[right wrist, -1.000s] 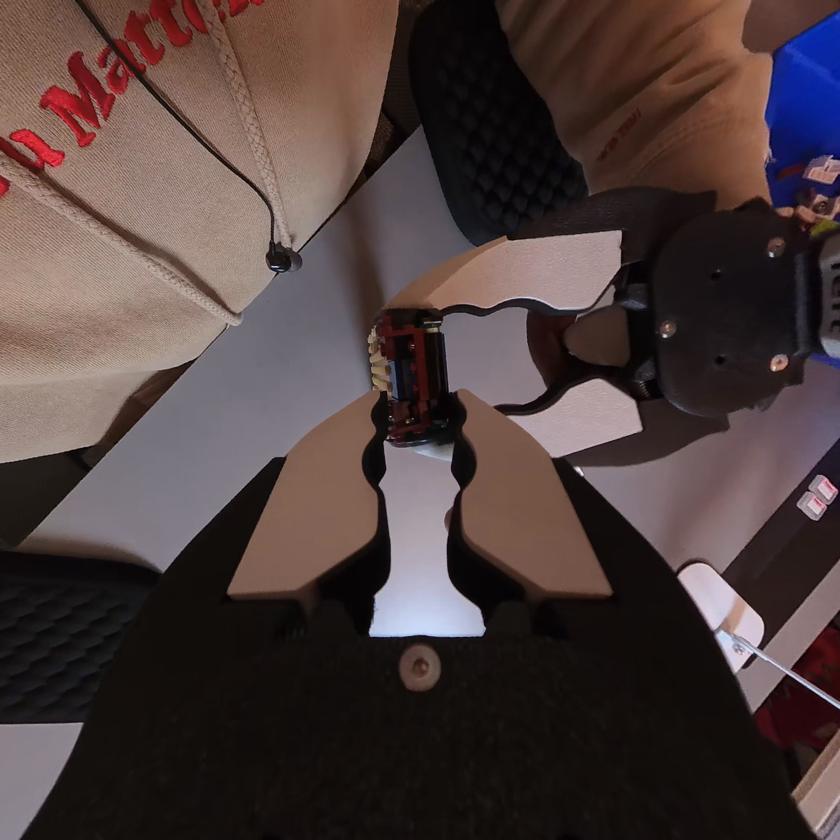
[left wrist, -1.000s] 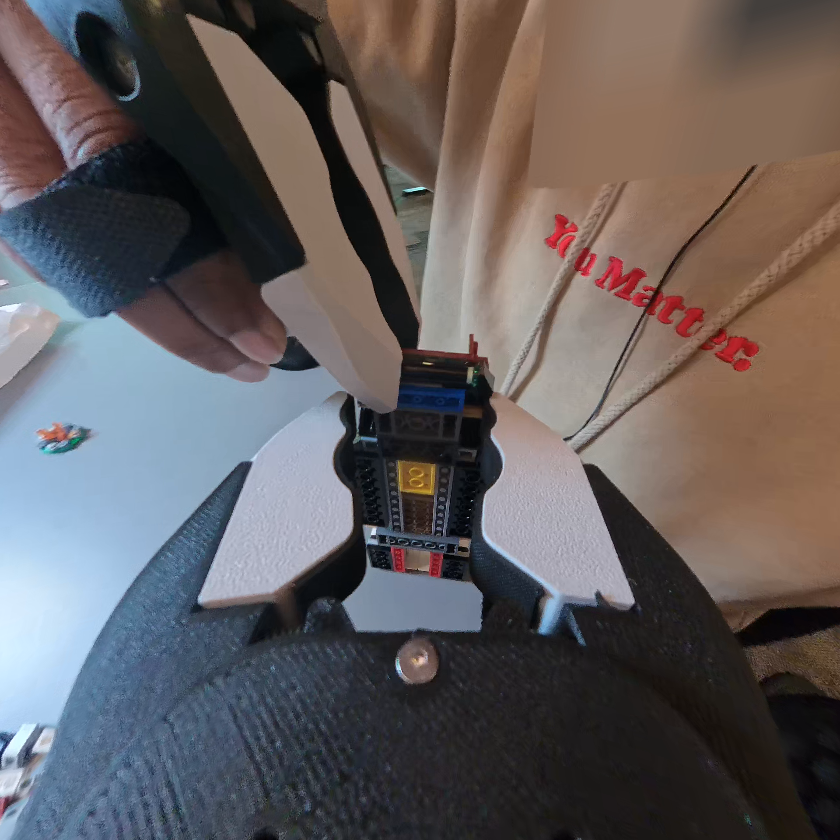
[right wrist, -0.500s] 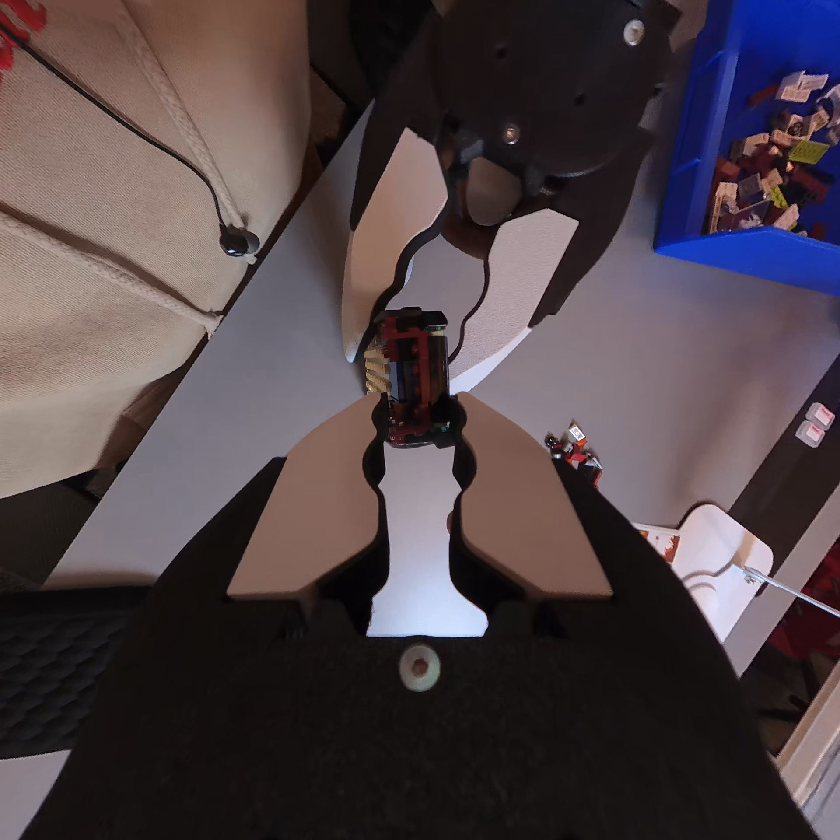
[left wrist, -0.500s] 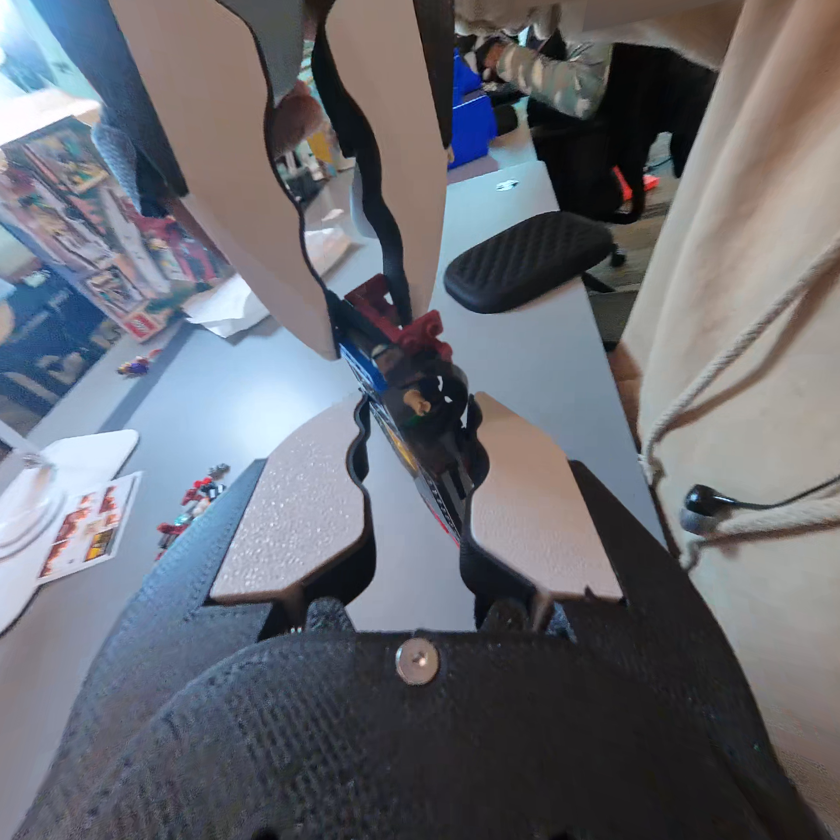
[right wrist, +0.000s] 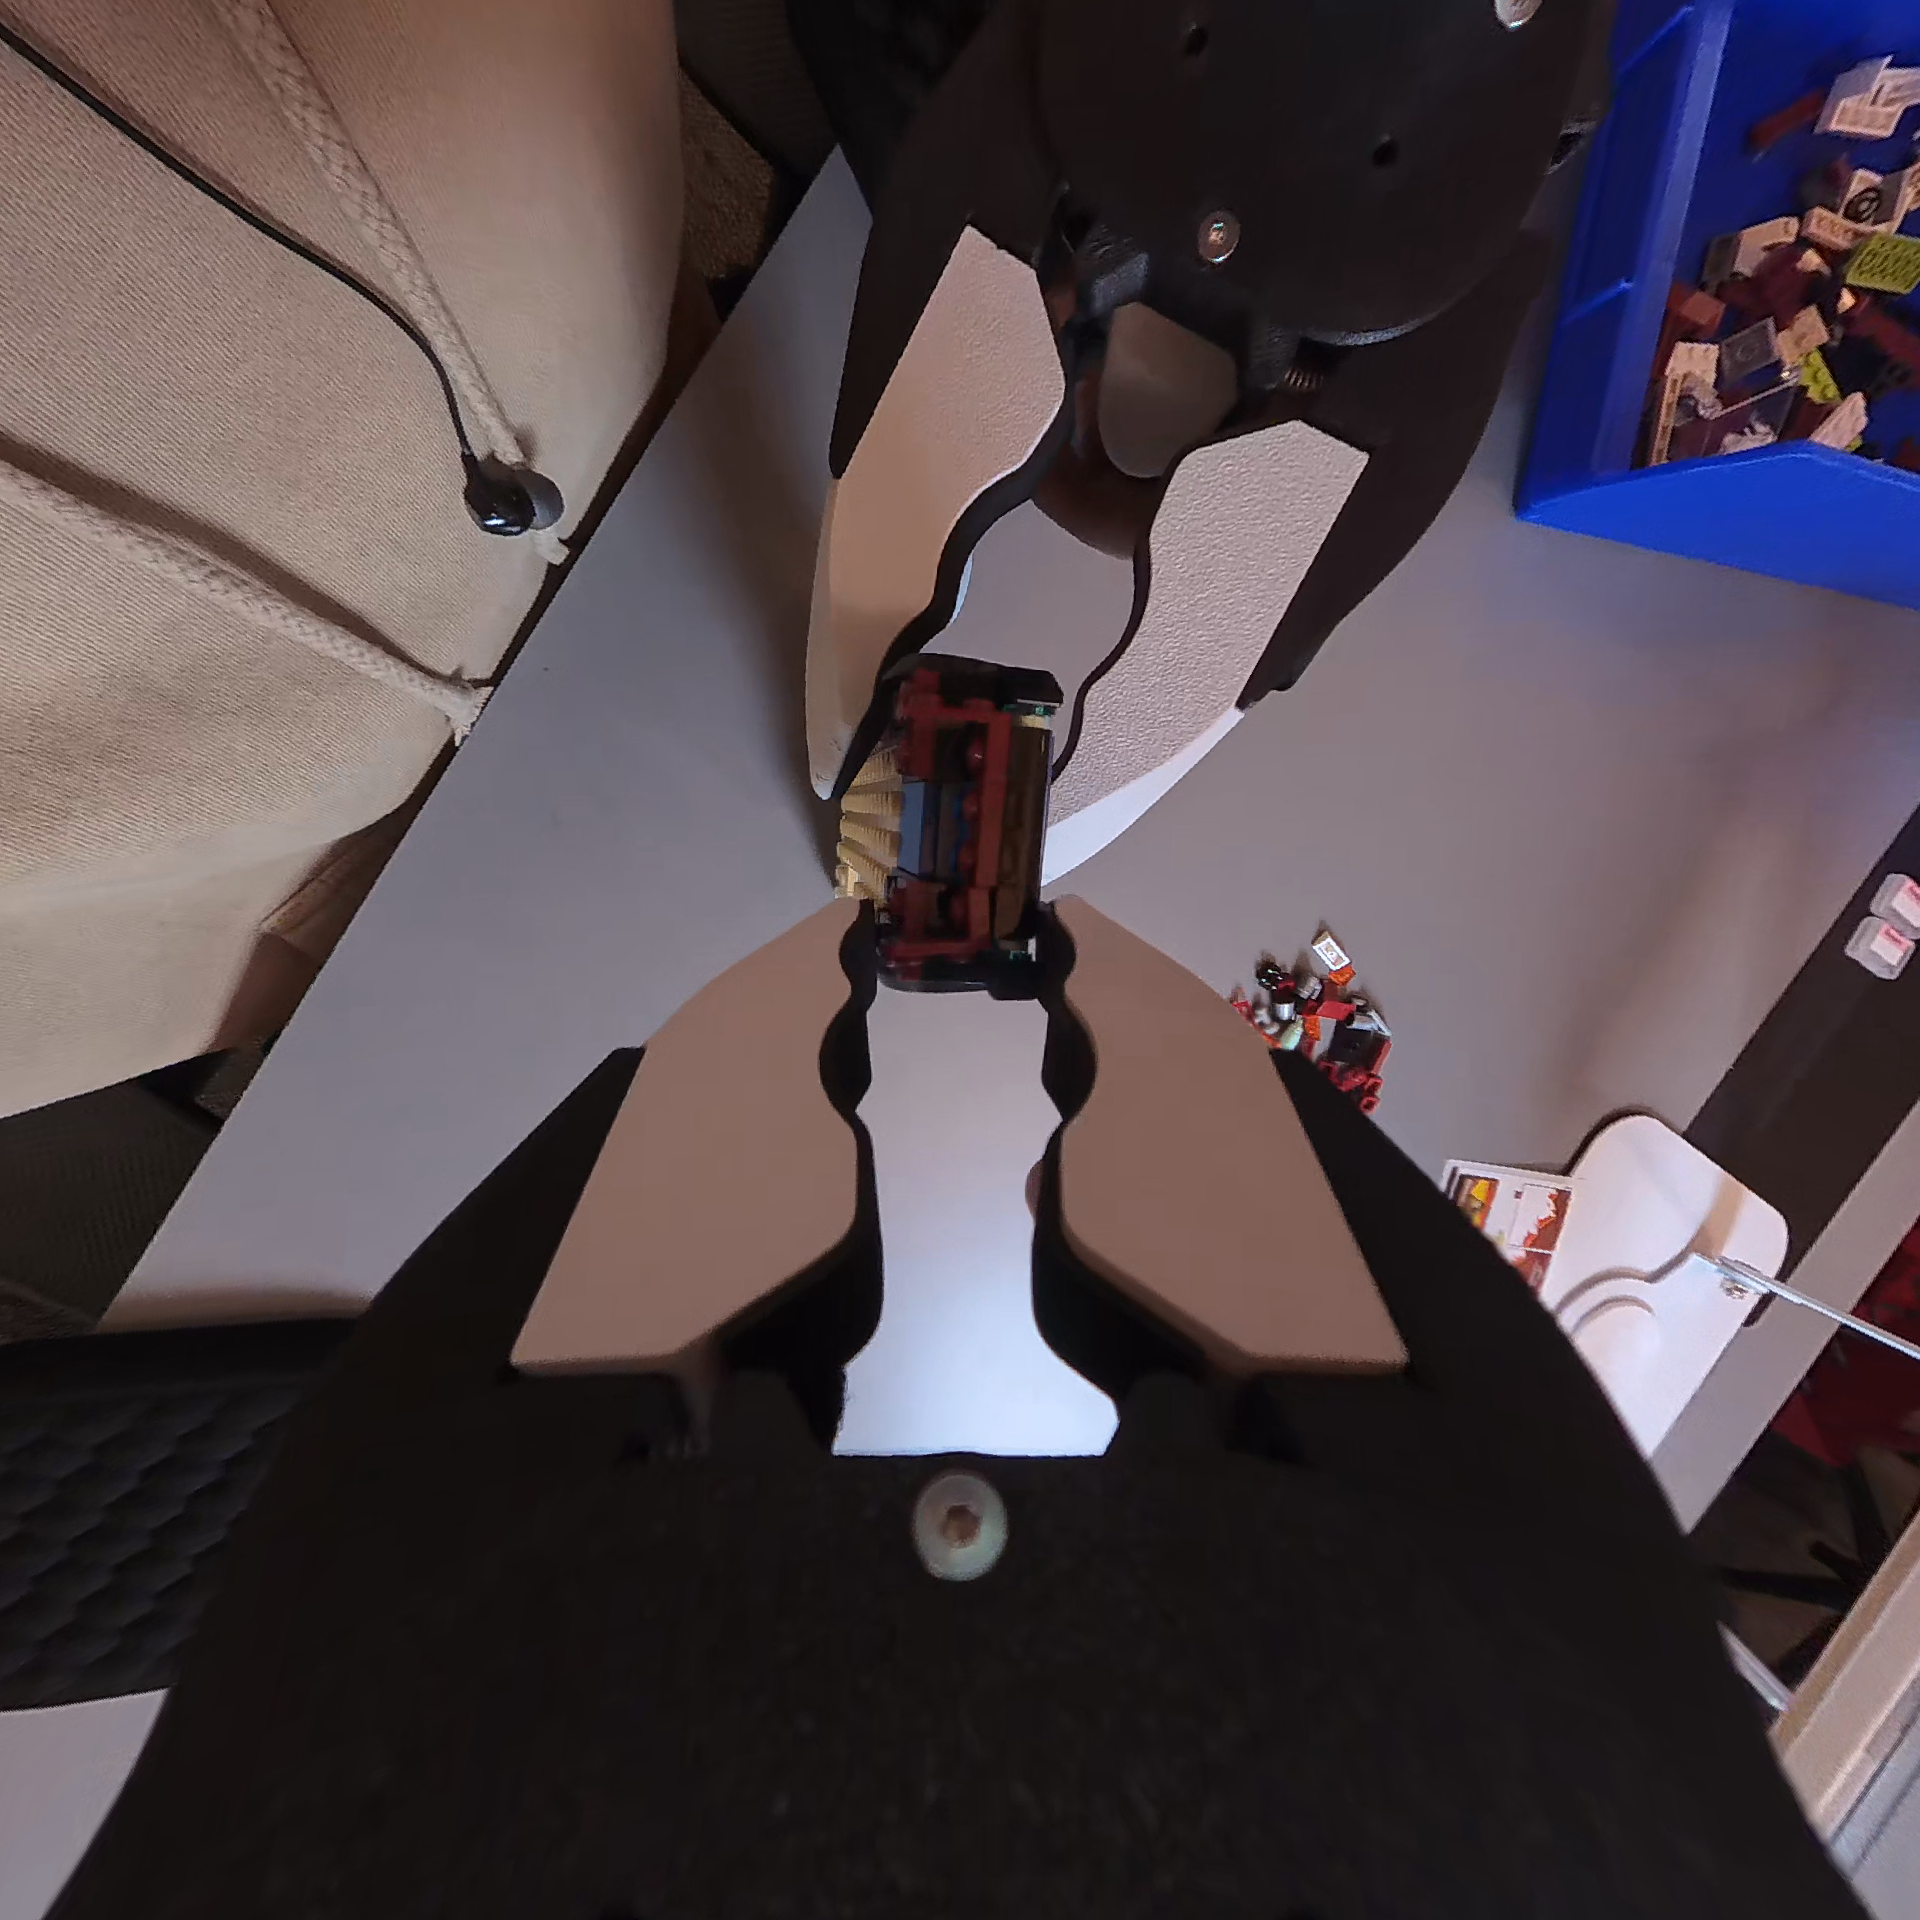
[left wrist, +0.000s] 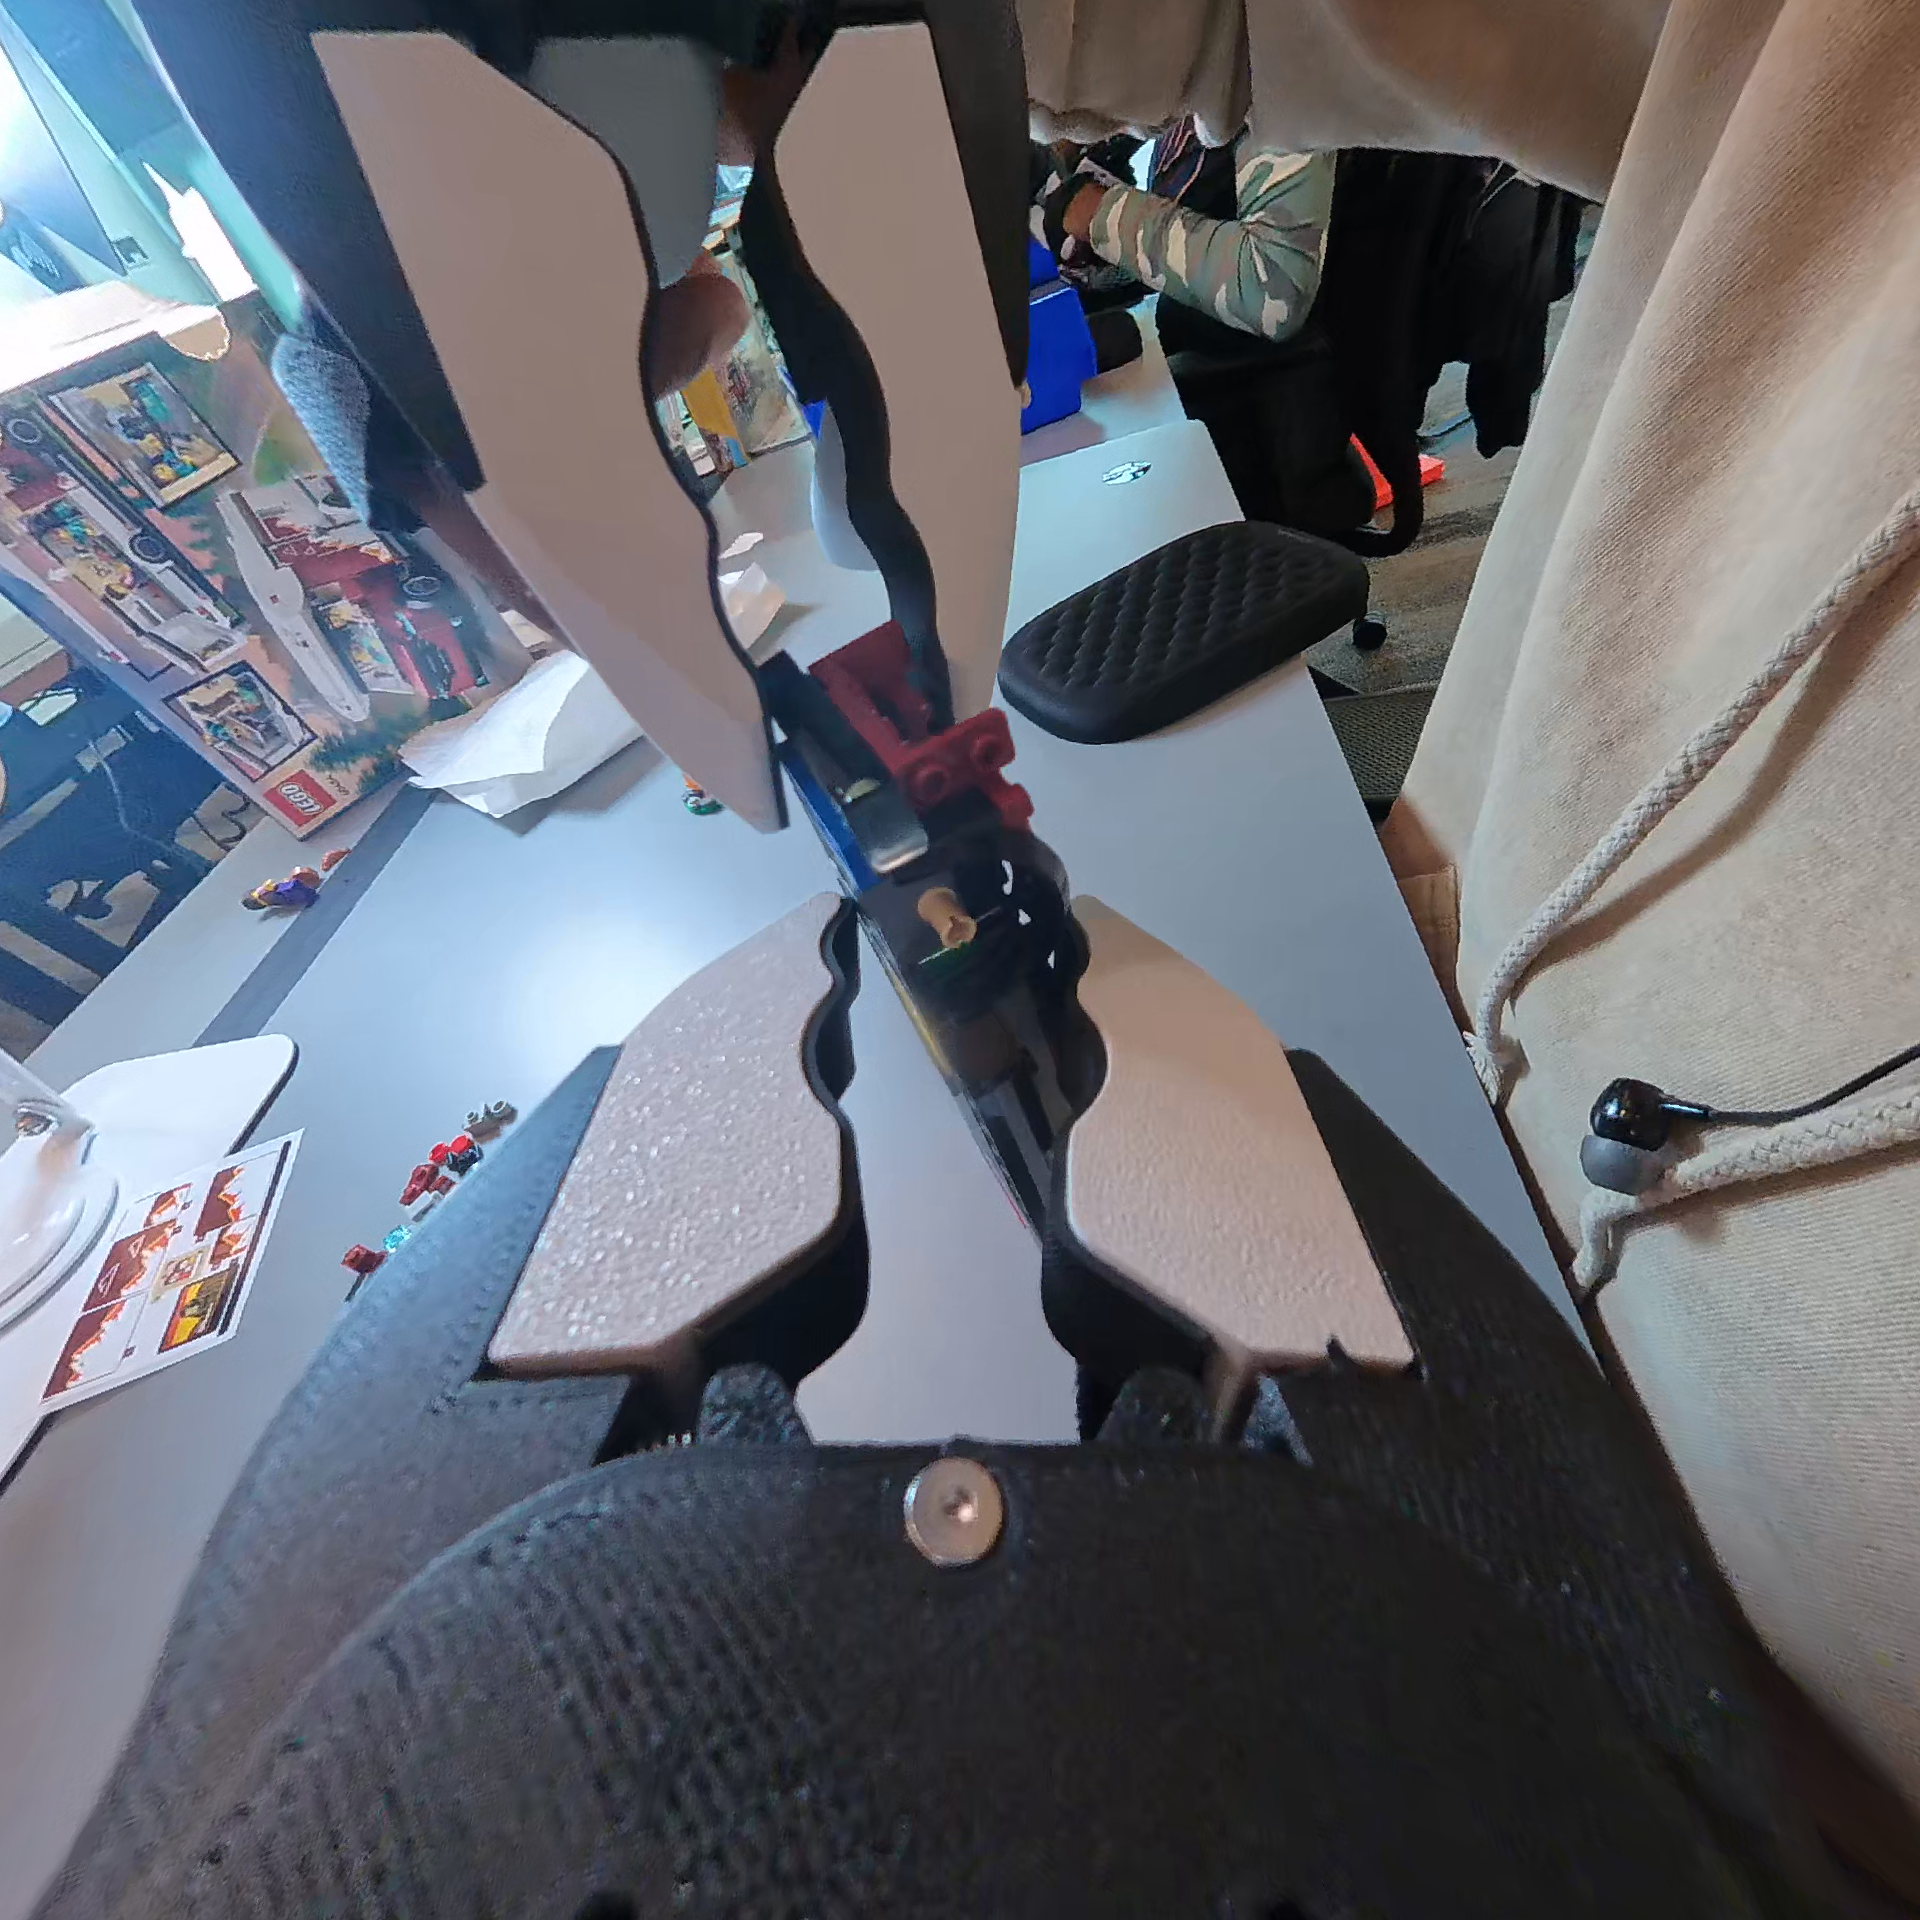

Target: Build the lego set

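aloft, a small dark-red, blue and black brick model (right wrist: pixel 961 831) is clamped at opposite ends by both hand-held grippers, left (left wrist: pixel 961 935) and right (right wrist: pixel 951 940), above the grey worktop (right wrist: pixel 1455 831).

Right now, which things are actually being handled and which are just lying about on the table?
Being handled:
- dark red, blue and black toy-brick model
- left gripper, fingers around it
- right gripper, gripping one end

Lying about:
- blue plastic bin of loose bricks
- small brick pile
- printed sheet
- crumpled white paper

Loose bricks (right wrist: pixel 1311 1023) indistinct, tiny.
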`<state>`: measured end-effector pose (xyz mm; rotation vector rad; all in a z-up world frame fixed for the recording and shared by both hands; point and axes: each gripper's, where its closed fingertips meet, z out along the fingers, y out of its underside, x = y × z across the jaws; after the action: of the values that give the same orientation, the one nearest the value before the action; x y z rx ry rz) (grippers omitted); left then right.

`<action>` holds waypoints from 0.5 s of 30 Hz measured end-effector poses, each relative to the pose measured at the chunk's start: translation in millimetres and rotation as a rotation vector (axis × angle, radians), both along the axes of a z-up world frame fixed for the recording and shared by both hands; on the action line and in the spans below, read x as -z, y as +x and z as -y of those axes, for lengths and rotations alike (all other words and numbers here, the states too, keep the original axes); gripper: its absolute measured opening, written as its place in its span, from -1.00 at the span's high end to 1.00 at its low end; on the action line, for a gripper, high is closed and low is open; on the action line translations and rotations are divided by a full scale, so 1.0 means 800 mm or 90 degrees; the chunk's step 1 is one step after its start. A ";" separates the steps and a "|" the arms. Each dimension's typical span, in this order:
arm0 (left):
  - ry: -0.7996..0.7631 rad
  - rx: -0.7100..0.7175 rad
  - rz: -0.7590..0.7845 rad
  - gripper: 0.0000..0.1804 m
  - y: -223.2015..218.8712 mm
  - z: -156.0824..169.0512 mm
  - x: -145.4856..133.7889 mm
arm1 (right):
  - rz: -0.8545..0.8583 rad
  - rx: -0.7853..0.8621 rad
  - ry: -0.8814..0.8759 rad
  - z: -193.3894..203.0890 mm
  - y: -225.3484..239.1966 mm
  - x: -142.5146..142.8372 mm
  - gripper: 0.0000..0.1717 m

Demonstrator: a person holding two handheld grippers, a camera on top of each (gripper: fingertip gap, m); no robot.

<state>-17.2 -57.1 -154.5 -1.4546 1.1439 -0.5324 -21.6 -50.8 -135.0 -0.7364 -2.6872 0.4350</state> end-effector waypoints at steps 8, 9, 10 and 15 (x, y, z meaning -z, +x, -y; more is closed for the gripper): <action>-0.001 0.005 0.019 0.61 0.003 0.002 -0.001 | 0.000 0.014 -0.006 0.002 0.003 0.000 0.68; -0.003 0.005 0.022 0.61 0.003 0.002 -0.001 | -0.001 0.016 -0.008 0.002 0.002 0.000 0.68; -0.004 0.005 0.024 0.61 0.002 0.002 -0.001 | -0.003 0.019 -0.012 0.002 0.001 0.000 0.68; 0.000 0.004 0.021 0.62 0.000 0.000 -0.001 | -0.003 0.033 -0.020 0.001 0.002 -0.002 0.64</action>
<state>-17.6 -57.4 -154.0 -1.4382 1.1231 -0.5588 -19.8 -51.7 -133.1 -0.8102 -2.6557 0.4668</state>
